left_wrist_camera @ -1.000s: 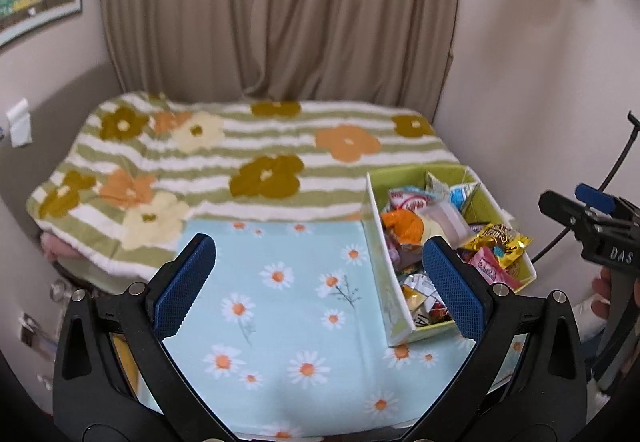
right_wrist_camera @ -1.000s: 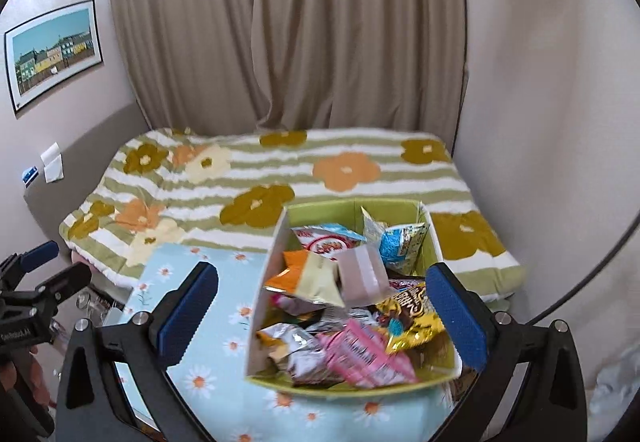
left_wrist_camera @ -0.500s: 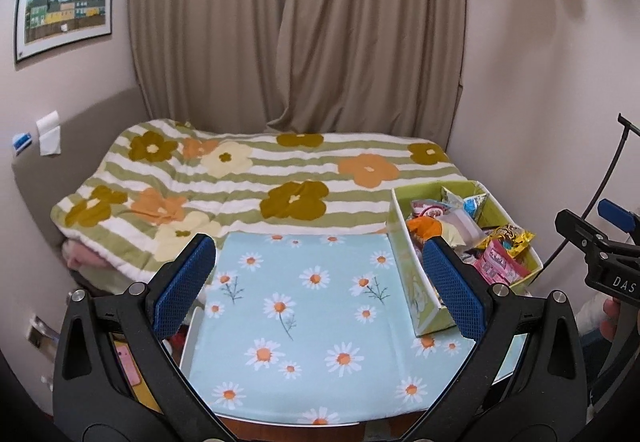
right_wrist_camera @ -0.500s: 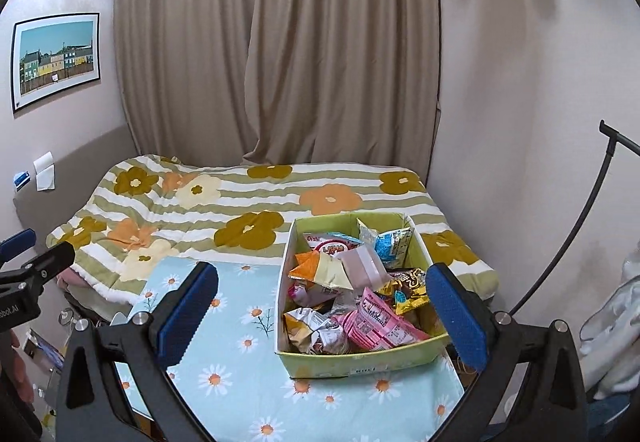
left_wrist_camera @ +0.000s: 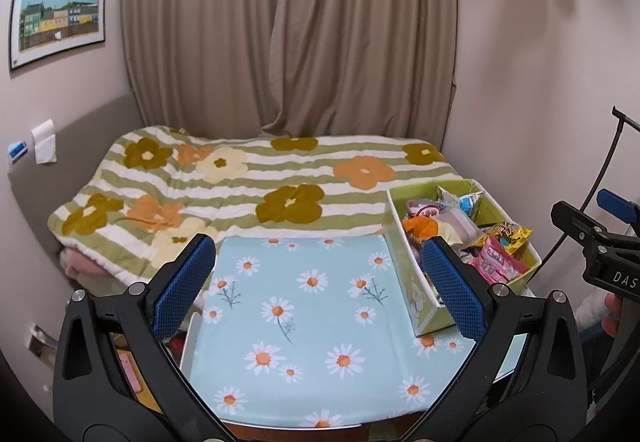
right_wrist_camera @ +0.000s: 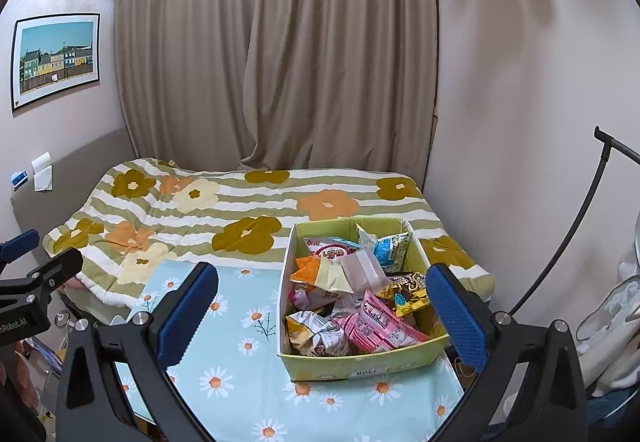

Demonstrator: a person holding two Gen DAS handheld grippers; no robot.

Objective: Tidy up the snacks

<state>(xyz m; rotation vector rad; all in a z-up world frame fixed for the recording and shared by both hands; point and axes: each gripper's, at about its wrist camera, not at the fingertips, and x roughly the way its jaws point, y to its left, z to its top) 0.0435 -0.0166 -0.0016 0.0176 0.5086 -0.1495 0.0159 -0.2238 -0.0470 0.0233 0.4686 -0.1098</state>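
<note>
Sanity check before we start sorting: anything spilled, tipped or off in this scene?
Nothing spilled. The green snack box sits upright on the daisy-print tabletop, but its packets are a jumbled heap: the pink packet and gold packet lie crooked. Both claws, left and right, are open, holding nothing.

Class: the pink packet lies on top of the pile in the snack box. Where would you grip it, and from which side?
Grip the pink packet across its raised upper edge, coming from above with the open right gripper. It lies tilted on top of the pile, and the box walls block a side approach.
</note>
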